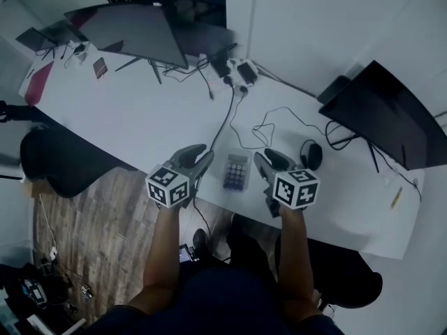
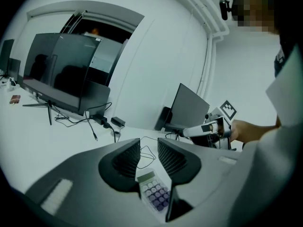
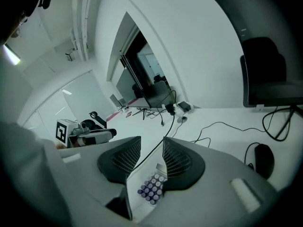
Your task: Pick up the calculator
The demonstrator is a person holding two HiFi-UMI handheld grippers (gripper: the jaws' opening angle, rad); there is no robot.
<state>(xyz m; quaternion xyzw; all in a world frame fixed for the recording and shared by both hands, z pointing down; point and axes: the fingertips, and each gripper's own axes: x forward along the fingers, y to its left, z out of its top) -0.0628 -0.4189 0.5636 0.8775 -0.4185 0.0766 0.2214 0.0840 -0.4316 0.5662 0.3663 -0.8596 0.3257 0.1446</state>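
Note:
A small calculator (image 1: 236, 171) with a pale body and purple keys lies flat on the white desk (image 1: 140, 117), near its front edge. My left gripper (image 1: 200, 155) is just left of it and my right gripper (image 1: 261, 160) just right; both are open and hold nothing. In the left gripper view the calculator (image 2: 154, 191) shows below the parted jaws of the left gripper (image 2: 144, 156), and the right gripper (image 2: 210, 128) is beyond it. In the right gripper view the calculator (image 3: 152, 185) lies under the right gripper (image 3: 151, 156), with the left gripper (image 3: 90, 134) opposite.
A black cable (image 1: 223, 121) runs from a power adapter (image 1: 244, 72) past the calculator's left side and over the desk edge. A black mouse (image 1: 311, 154) sits right of my right gripper. Monitors stand at the back left (image 1: 133, 30) and right (image 1: 387, 114). A chair (image 1: 63, 160) is at the left.

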